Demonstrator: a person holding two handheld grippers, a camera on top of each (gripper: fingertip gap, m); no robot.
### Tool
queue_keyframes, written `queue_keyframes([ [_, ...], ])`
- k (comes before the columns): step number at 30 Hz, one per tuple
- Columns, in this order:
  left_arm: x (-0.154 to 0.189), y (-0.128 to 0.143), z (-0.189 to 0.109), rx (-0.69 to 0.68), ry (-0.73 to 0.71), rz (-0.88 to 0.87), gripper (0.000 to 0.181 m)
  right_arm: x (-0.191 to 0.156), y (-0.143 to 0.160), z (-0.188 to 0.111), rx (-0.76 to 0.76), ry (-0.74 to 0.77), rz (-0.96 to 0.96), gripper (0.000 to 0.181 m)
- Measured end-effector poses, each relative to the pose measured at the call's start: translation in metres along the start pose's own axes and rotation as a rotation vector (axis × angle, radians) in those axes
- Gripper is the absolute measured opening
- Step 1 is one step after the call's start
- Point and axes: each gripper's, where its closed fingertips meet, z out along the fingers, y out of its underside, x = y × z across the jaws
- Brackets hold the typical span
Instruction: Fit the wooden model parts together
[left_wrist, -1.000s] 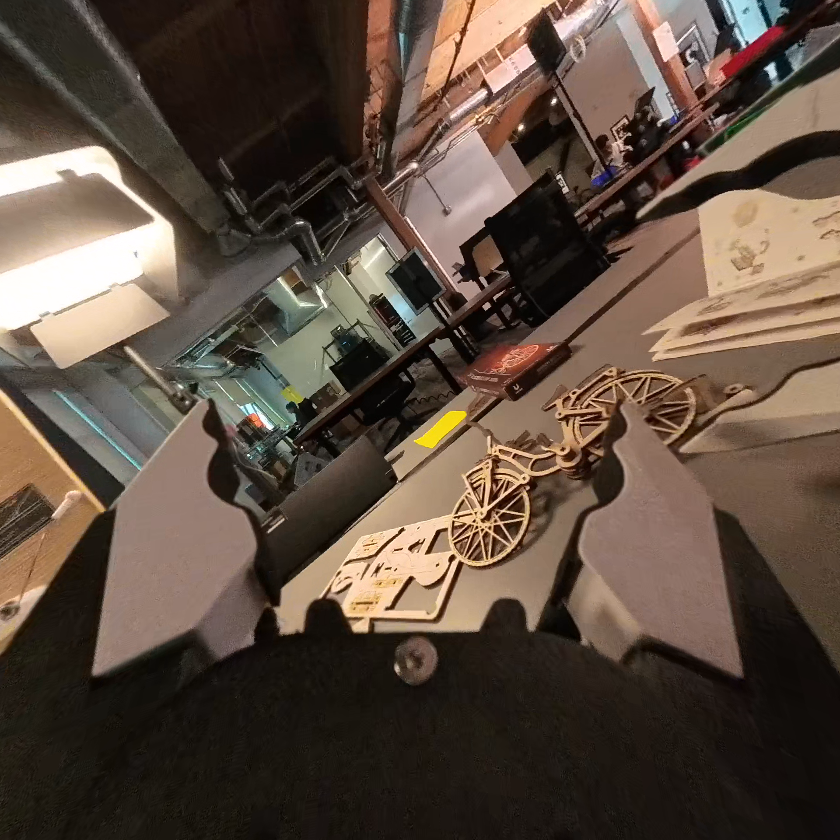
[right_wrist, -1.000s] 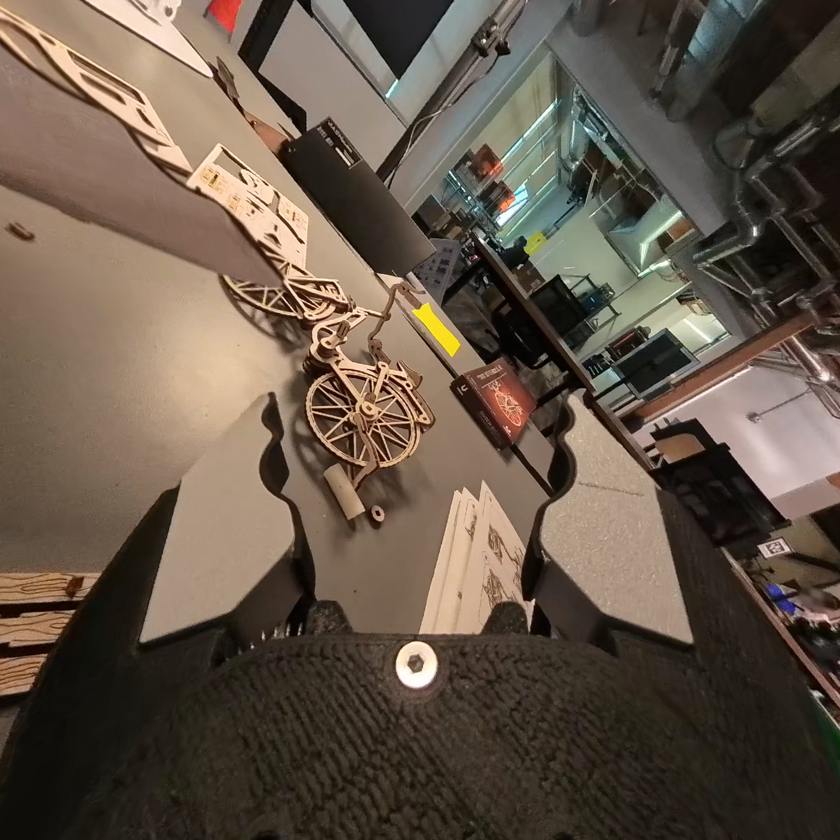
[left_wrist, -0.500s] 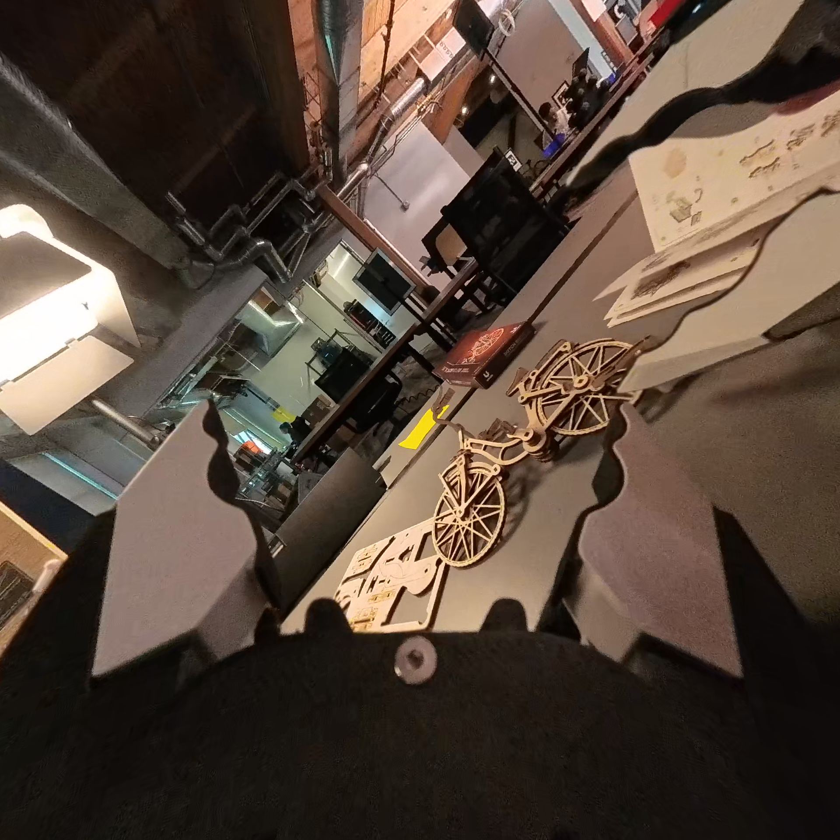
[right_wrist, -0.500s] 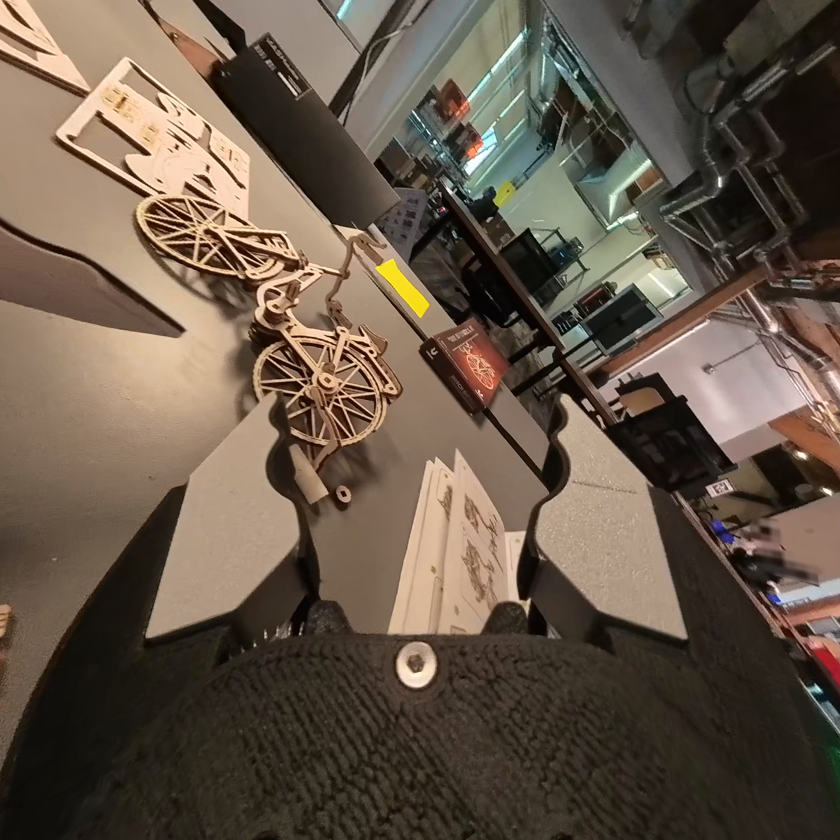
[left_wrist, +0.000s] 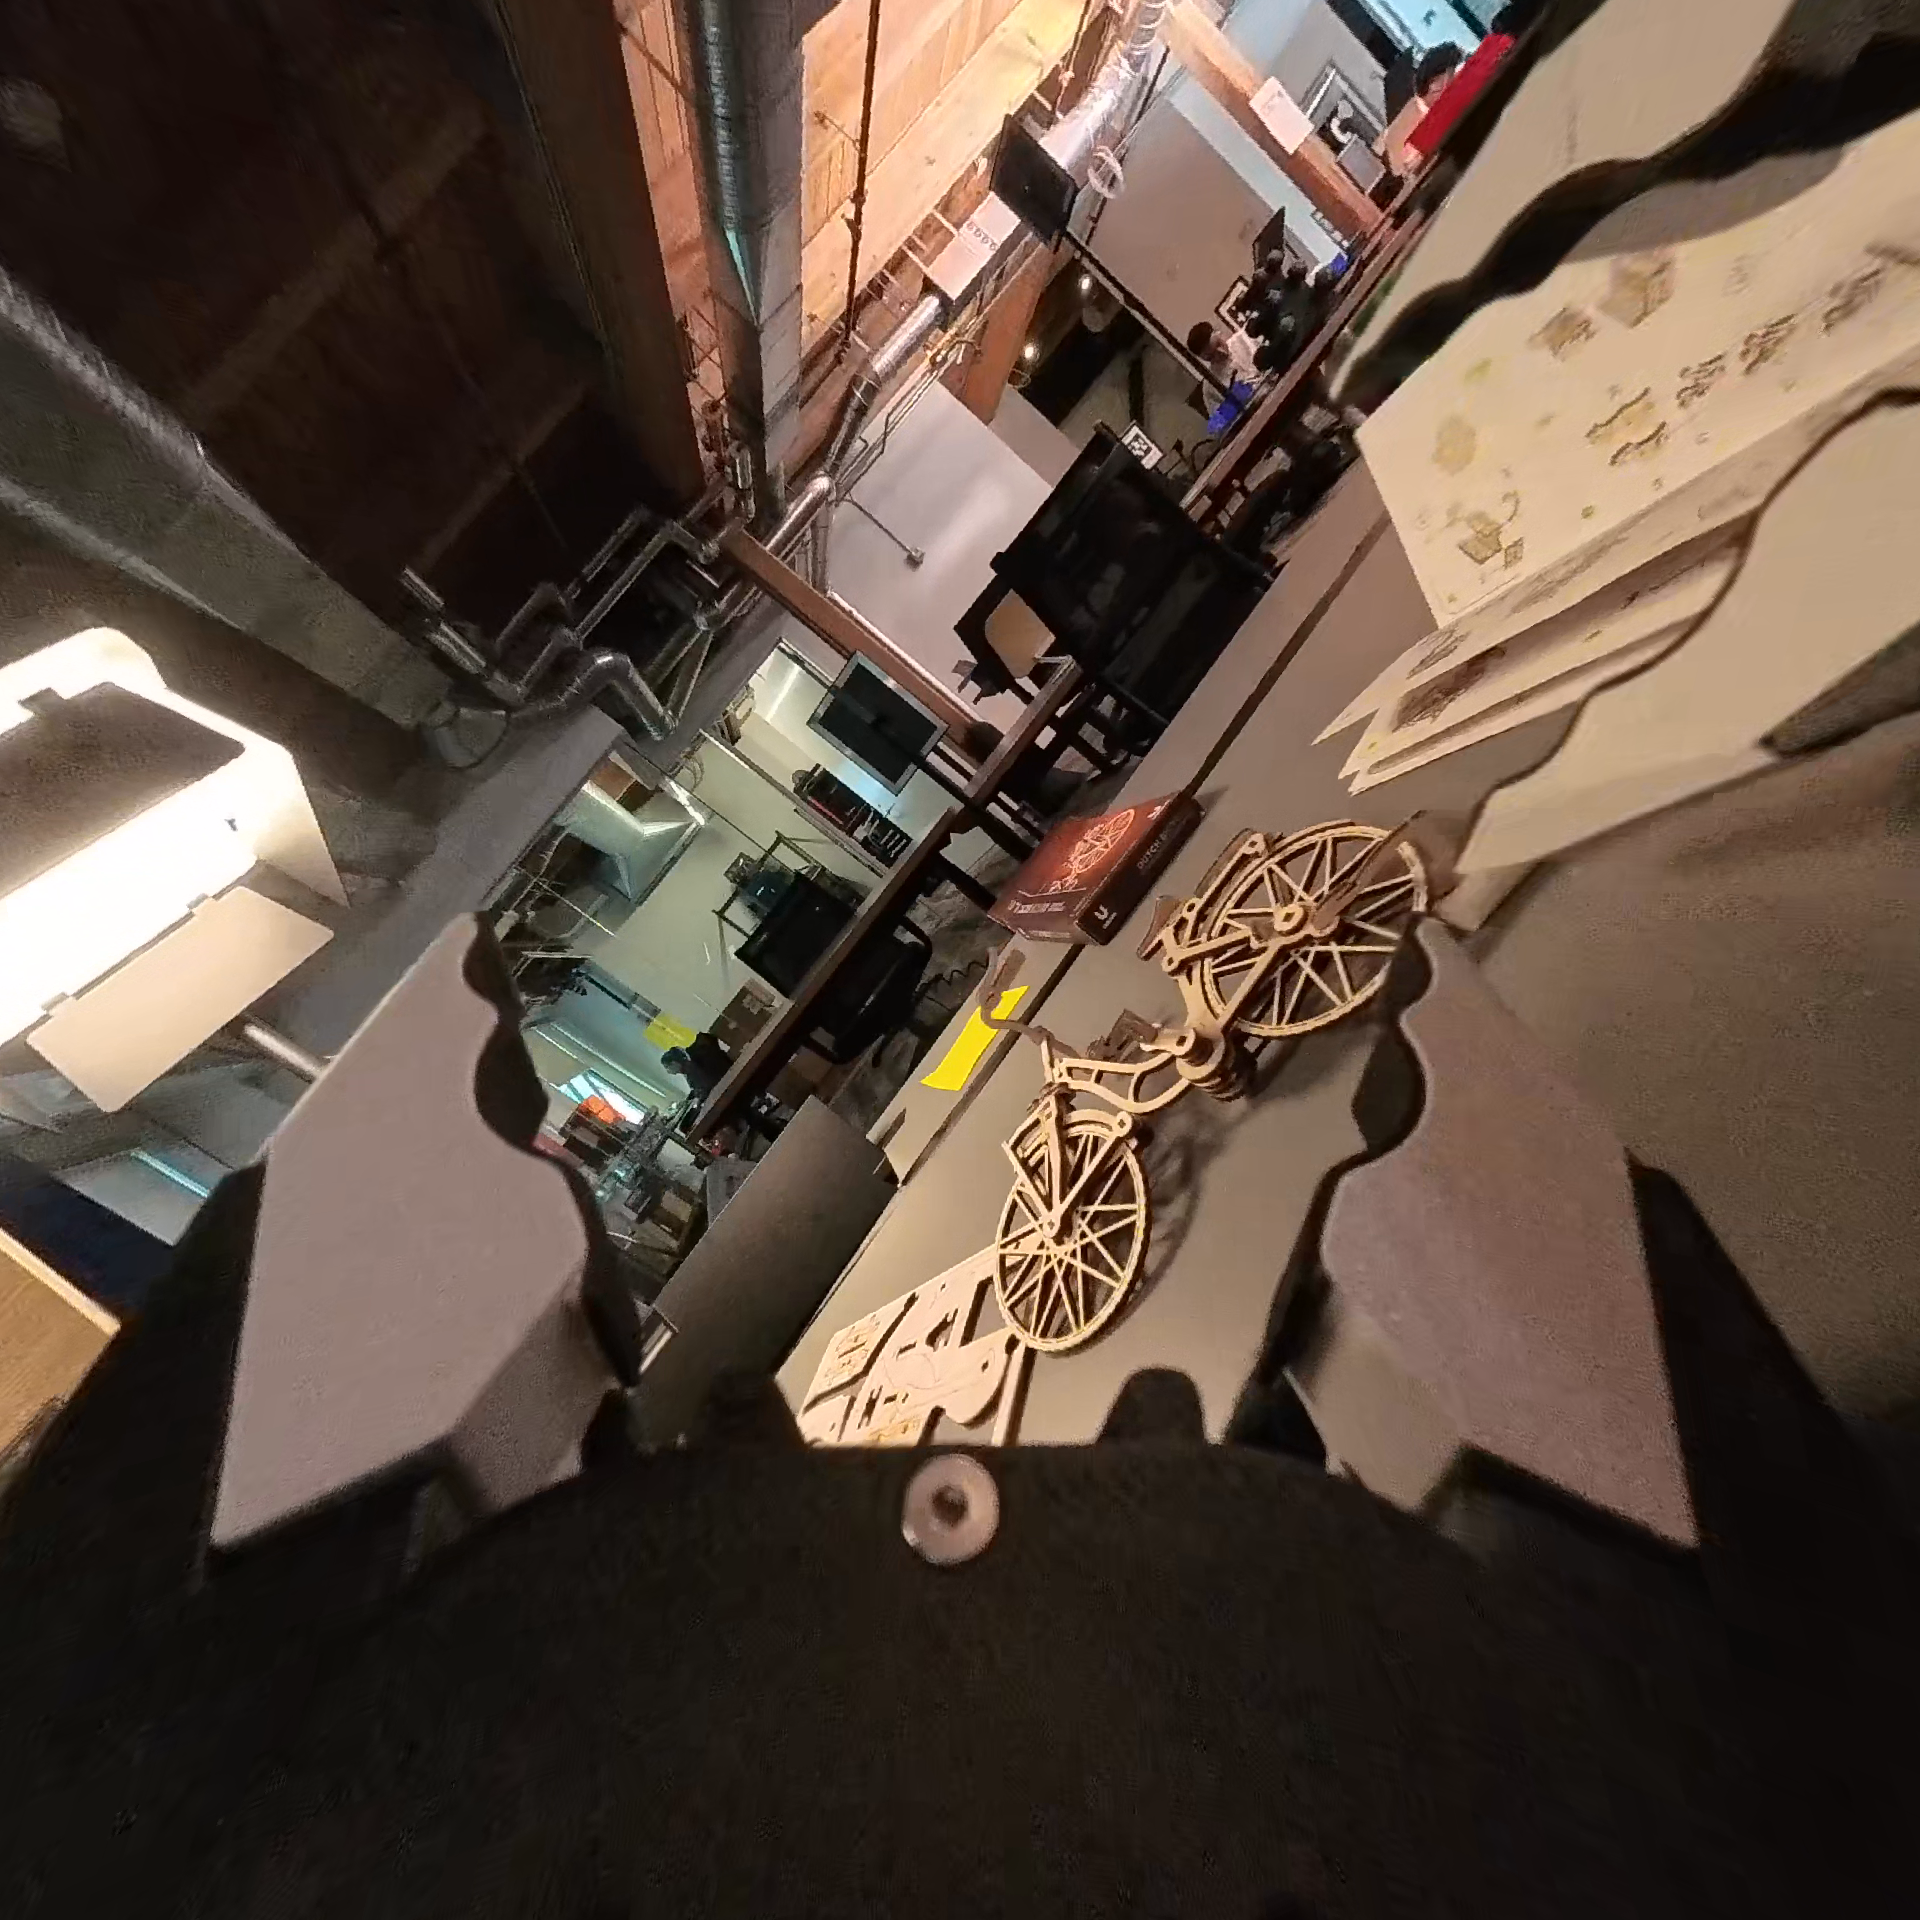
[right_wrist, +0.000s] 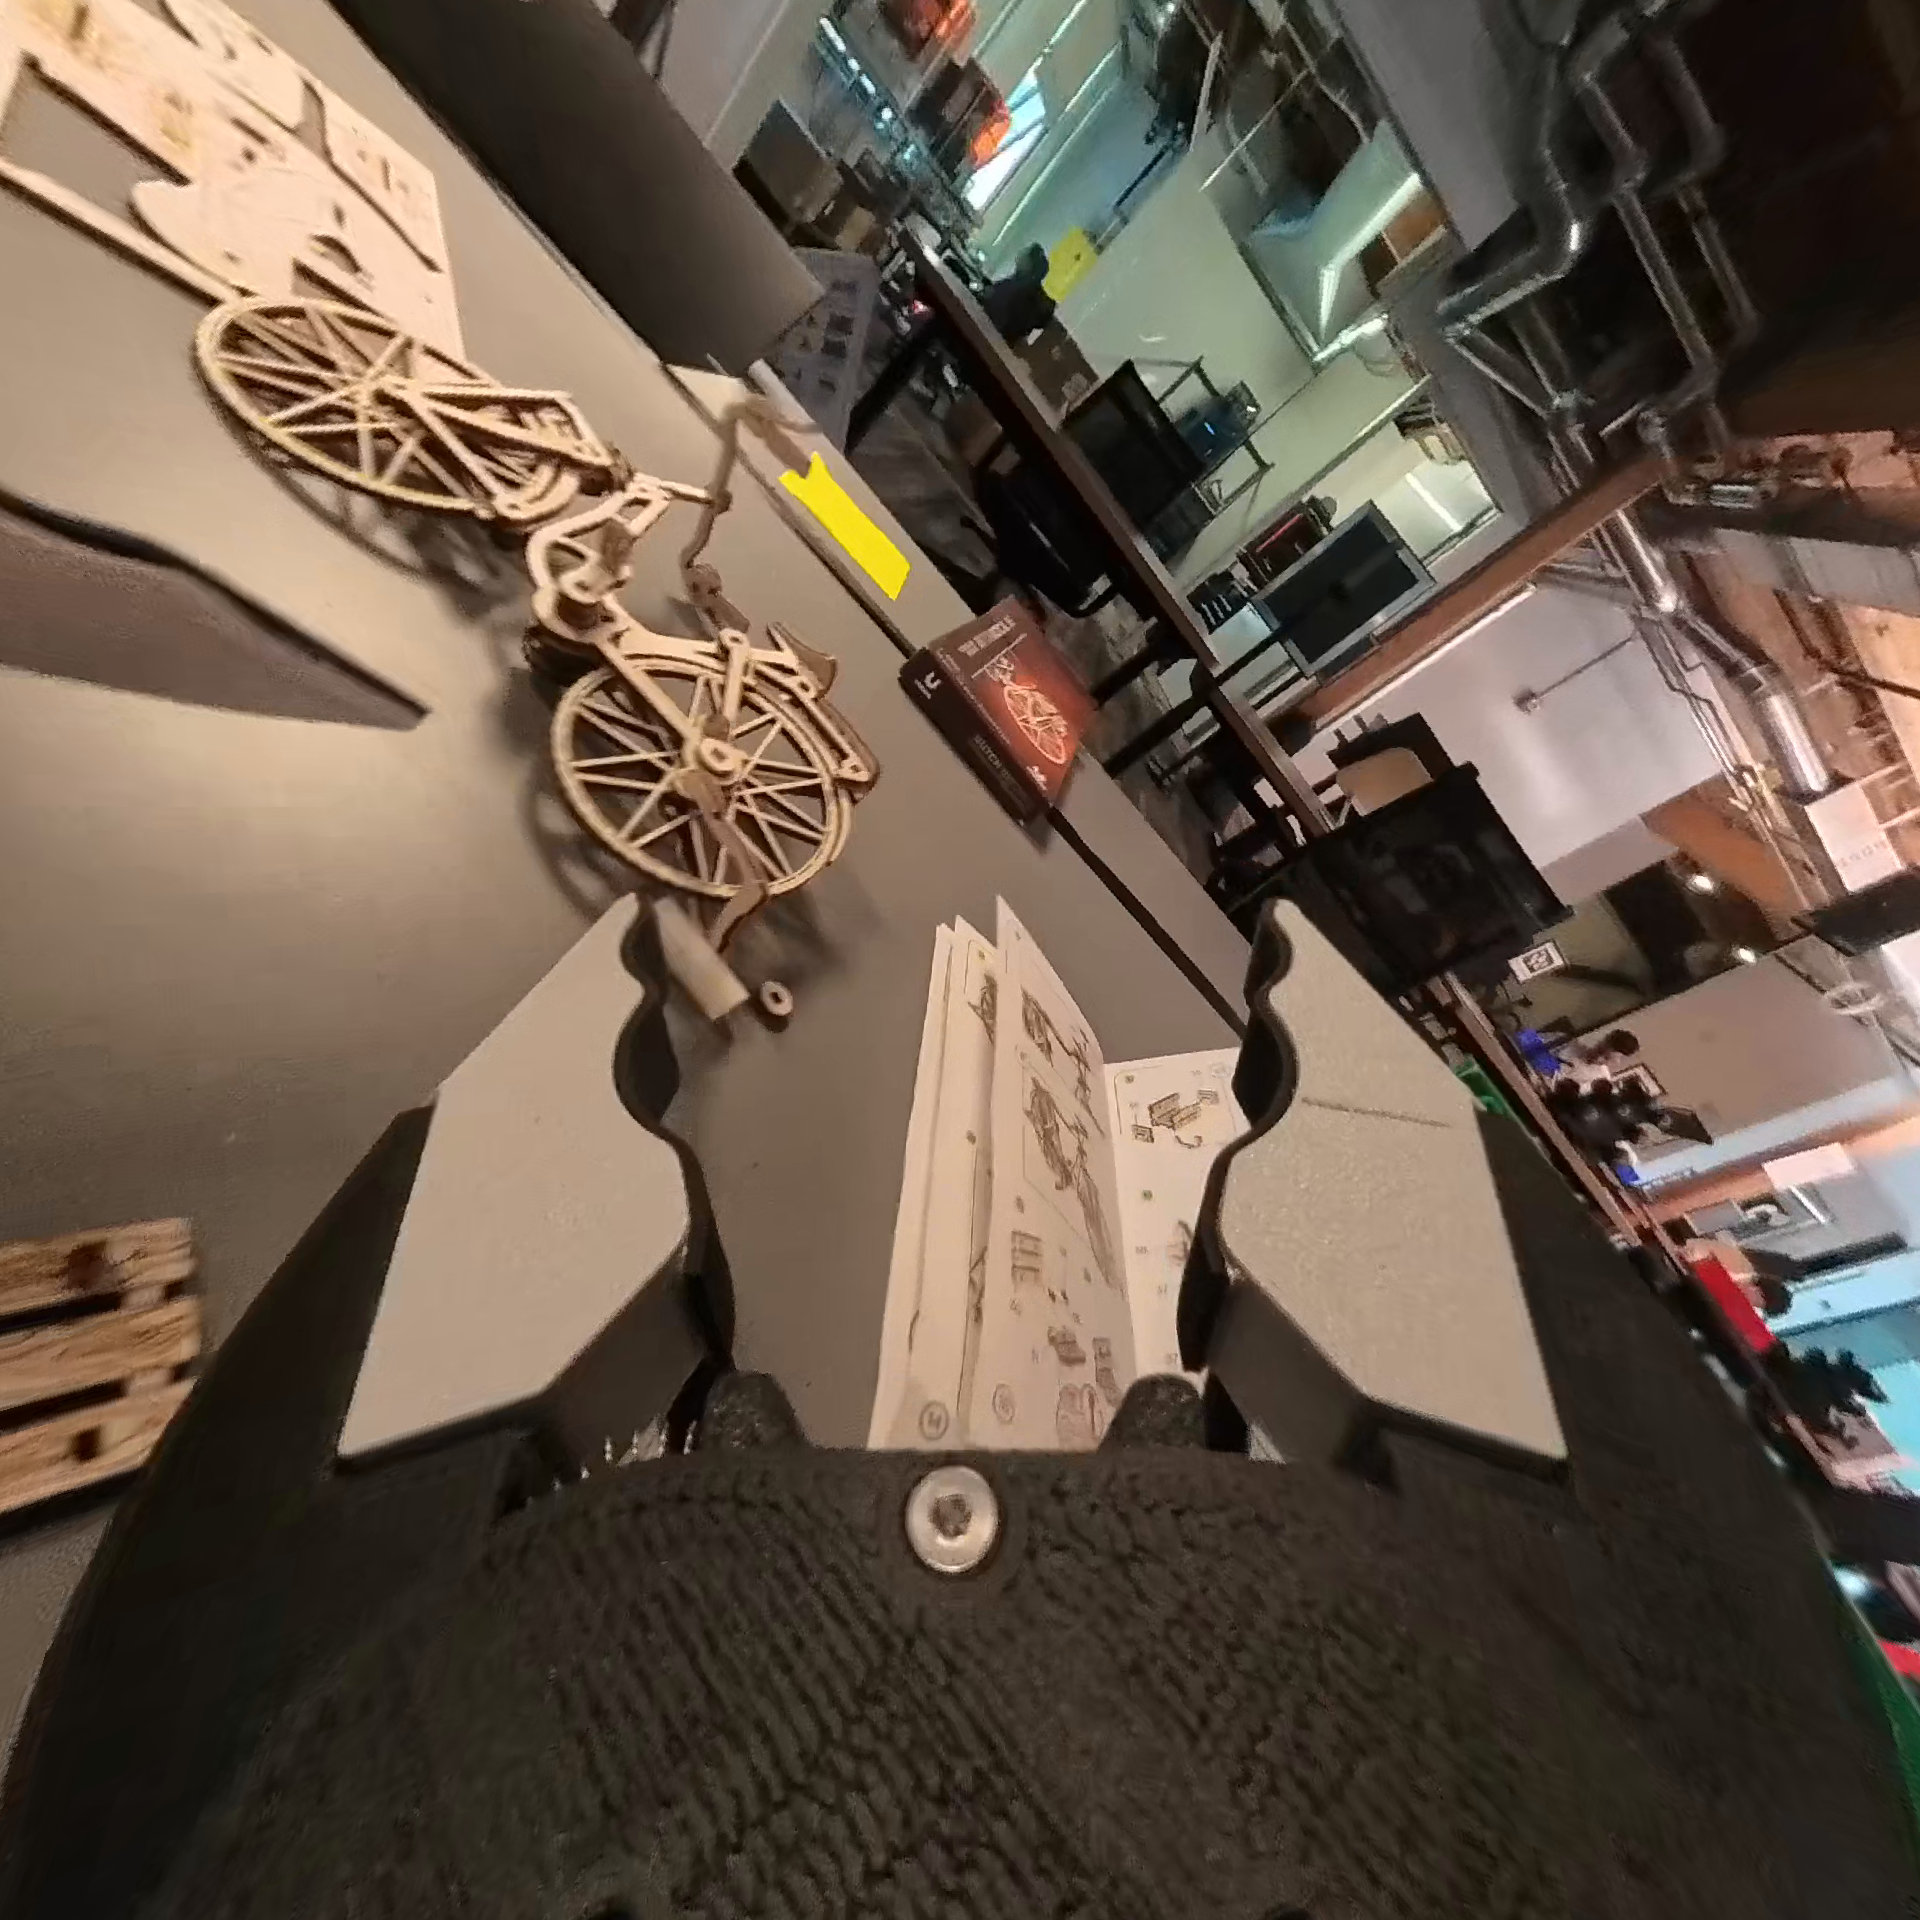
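Observation:
A pale wooden bicycle model (left_wrist: 1195, 1049) lies flat on the dark grey table (left_wrist: 1662, 1091). In the right wrist view the bicycle (right_wrist: 623, 623) lies ahead and to the left. A small white cylinder (right_wrist: 696, 971) and a tiny ring (right_wrist: 774, 1003) lie loose by its rear wheel, just off my right gripper's left fingertip. My left gripper (left_wrist: 956, 935) is open and empty, with the bicycle's front wheel between its fingers a short way ahead. My right gripper (right_wrist: 956, 925) is open and empty, above the table in front of an instruction booklet (right_wrist: 1039, 1195).
A cut-out parts sheet (right_wrist: 208, 156) lies beyond the front wheel. A dark red box (right_wrist: 1003, 717) and yellow tape (right_wrist: 842, 520) sit near the table's far edge. A slatted wooden piece (right_wrist: 94, 1340) lies at the left. A finger of the left gripper (right_wrist: 156, 634) crosses the right view.
Both views have rolled and tilted. My right gripper has come nearer the bicycle's rear wheel and the booklet. The bicycle has not moved. Both grippers stay open.

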Motion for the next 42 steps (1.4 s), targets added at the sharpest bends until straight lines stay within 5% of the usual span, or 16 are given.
queue_keyframes([
  [10, -0.012, -0.011, -0.009, 0.045, -0.065, 0.008, 0.156, 0.005, 0.011, -0.013, -0.058, 0.04, -0.002, 0.11],
  [18, -0.004, -0.008, -0.012, 0.022, -0.025, 0.079, 0.157, 0.016, -0.024, -0.009, 0.132, 0.087, 0.041, 0.112],
  [25, -0.053, 0.002, -0.028, 0.05, -0.182, -0.282, 0.15, 0.025, -0.048, -0.031, 0.322, 0.092, 0.115, 0.113],
  [27, -0.061, 0.019, -0.031, -0.027, -0.203, -0.438, 0.133, 0.016, -0.061, -0.041, 0.412, 0.003, 0.188, 0.111],
  [30, -0.044, 0.006, -0.037, 0.014, -0.007, -0.689, 0.098, -0.001, -0.07, -0.058, 0.467, -0.146, 0.241, 0.099],
  [34, -0.034, -0.002, -0.041, 0.023, 0.189, -1.034, 0.09, -0.034, -0.065, -0.081, 0.425, -0.416, 0.266, 0.068],
  [37, -0.045, 0.014, -0.039, 0.019, 0.128, -1.144, 0.085, -0.068, -0.049, -0.097, 0.216, -0.667, 0.339, 0.032],
  [42, -0.055, 0.033, -0.036, -0.014, 0.036, -1.122, 0.084, -0.118, -0.024, -0.125, -0.197, -0.907, 0.509, 0.019],
])
